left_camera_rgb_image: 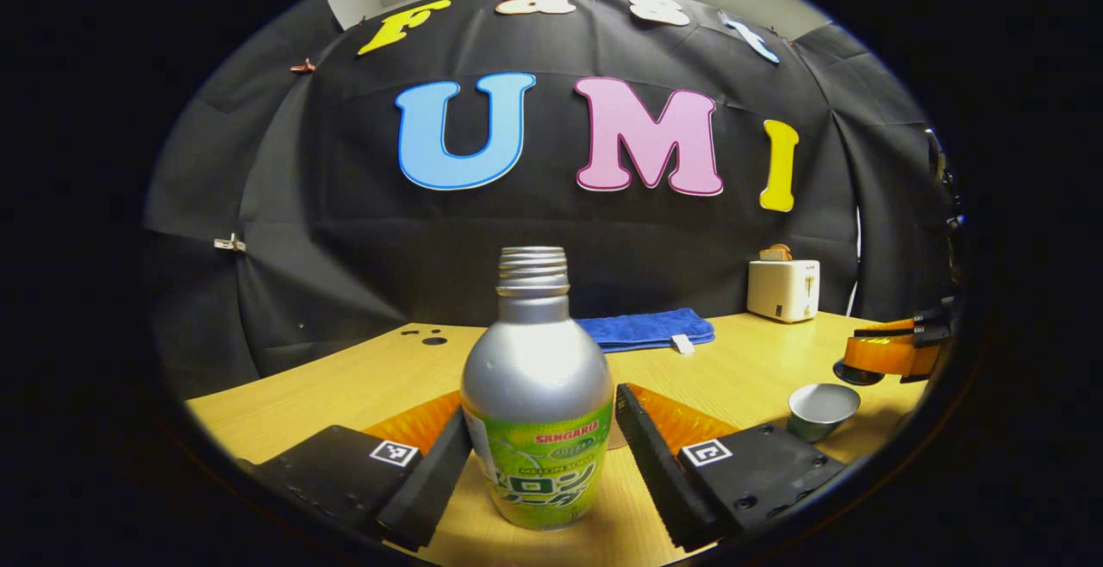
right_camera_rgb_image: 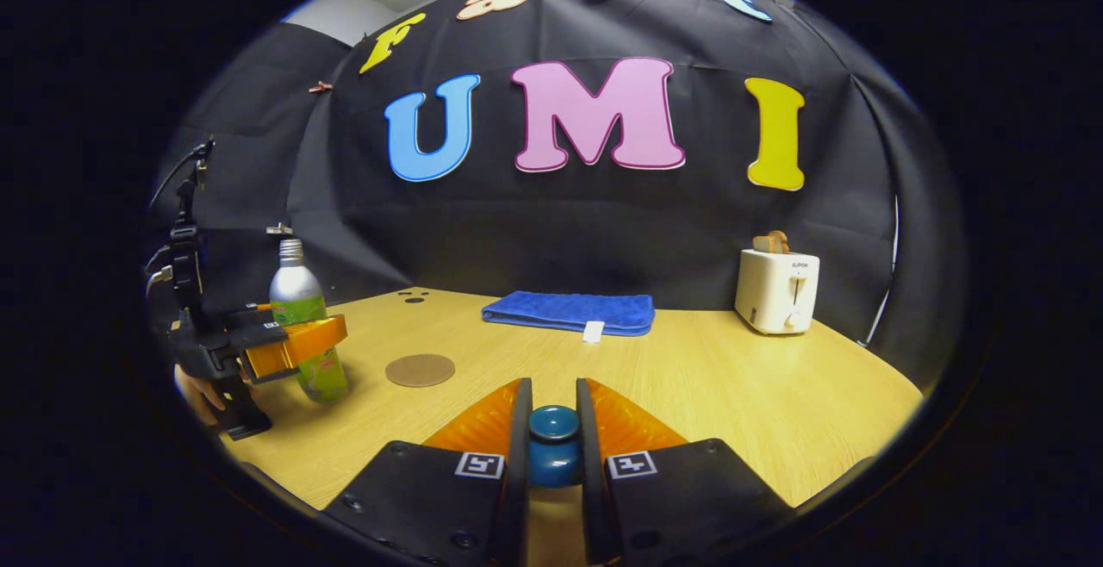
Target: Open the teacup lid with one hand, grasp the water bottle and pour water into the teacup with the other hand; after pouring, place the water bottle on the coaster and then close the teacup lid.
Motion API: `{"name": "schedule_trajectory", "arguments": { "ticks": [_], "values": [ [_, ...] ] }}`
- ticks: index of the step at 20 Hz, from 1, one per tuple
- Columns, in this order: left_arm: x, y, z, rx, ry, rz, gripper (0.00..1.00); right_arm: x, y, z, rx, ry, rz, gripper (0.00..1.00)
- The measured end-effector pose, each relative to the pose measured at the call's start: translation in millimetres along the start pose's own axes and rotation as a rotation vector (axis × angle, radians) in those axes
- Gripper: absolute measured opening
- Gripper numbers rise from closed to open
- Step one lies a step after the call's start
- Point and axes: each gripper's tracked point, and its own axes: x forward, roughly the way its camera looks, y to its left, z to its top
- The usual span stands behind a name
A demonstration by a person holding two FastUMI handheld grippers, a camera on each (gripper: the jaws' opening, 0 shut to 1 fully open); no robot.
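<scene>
The silver water bottle (left_camera_rgb_image: 536, 403) with a green label stands uncapped on the table between the fingers of my left gripper (left_camera_rgb_image: 539, 429). The jaws are open and sit close to both its sides, with a thin gap on the right. In the right gripper view the bottle (right_camera_rgb_image: 302, 326) is at the far left with the left gripper (right_camera_rgb_image: 297, 347) around it. My right gripper (right_camera_rgb_image: 551, 446) is shut on the blue knob of the teacup lid (right_camera_rgb_image: 553, 442). The open teacup (left_camera_rgb_image: 823, 408) stands at the right, under the right gripper (left_camera_rgb_image: 888, 352). A round brown coaster (right_camera_rgb_image: 420, 370) lies right of the bottle.
A folded blue towel (right_camera_rgb_image: 569, 310) lies at the back of the wooden table (right_camera_rgb_image: 732, 395). A white toaster (right_camera_rgb_image: 775, 291) with bread in it stands at the back right. A hand (right_camera_rgb_image: 194, 395) holds the left gripper at the table's left edge.
</scene>
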Motion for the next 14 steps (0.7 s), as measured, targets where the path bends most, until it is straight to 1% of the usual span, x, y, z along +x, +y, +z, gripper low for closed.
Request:
{"name": "schedule_trajectory", "arguments": {
  "ticks": [1,2,5,8,10,12,13,14],
  "values": [
    [1.0,1.3,-0.1,0.000,0.001,0.007,0.93,-1.2,-7.9,-2.1,0.006,0.001,-0.008,0.29],
    [2.9,1.9,0.3,0.000,0.001,0.013,0.84,-1.4,-17.6,-3.6,0.006,0.002,-0.020,0.29],
    [4.3,1.5,-0.9,0.000,0.001,0.018,0.83,-2.4,-41.3,-2.9,0.015,-0.009,-0.052,0.29],
    [3.6,-1.0,-0.2,0.012,0.005,0.017,0.80,-4.4,-62.2,2.9,0.021,-0.040,-0.083,0.29],
    [3.2,-12.2,0.9,0.036,0.002,-0.007,0.80,-6.0,-75.7,8.5,0.025,-0.075,-0.121,0.29],
    [3.1,-27.2,3.5,0.089,-0.006,-0.030,0.80,-5.7,-84.9,8.0,0.026,-0.078,-0.157,0.28],
    [2.8,-34.3,8.8,0.145,-0.027,-0.034,0.79,-6.1,-84.8,8.0,0.023,-0.080,-0.167,0.29],
    [2.6,-38.2,17.3,0.224,-0.051,-0.031,0.79,-6.0,-84.3,7.7,0.010,-0.078,-0.172,0.29]
  ]
}}
